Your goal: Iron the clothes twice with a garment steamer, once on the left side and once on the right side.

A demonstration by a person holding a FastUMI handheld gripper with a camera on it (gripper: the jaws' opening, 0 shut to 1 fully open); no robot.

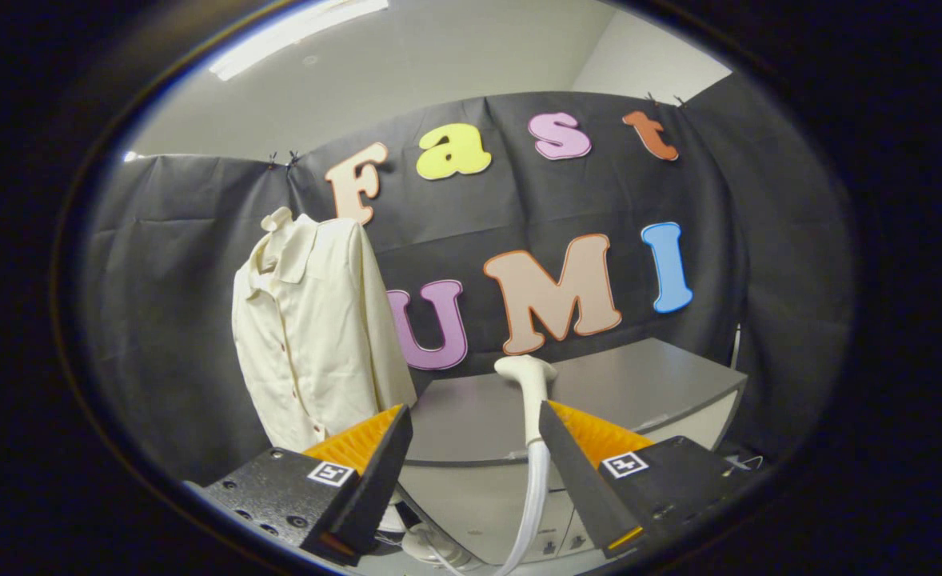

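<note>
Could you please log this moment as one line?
gripper: open | steamer head: ahead between fingers, ungrasped | shirt: hanging, beyond left finger

Open space lies between the spread fingers of the gripper point(471, 424), where only the upright steamer head point(525, 376) and its hose point(533, 500) stand close by one finger. Beyond, the grey cabinet top point(639, 384) is bare, while the hanging shirt point(311, 320) blocks the side next to it.

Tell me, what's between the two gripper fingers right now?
In the gripper view, the open gripper has the white steamer head standing between its fingers, close to the right one, neither pressing it. Behind it sits the grey table. The cream shirt hangs off left.
</note>
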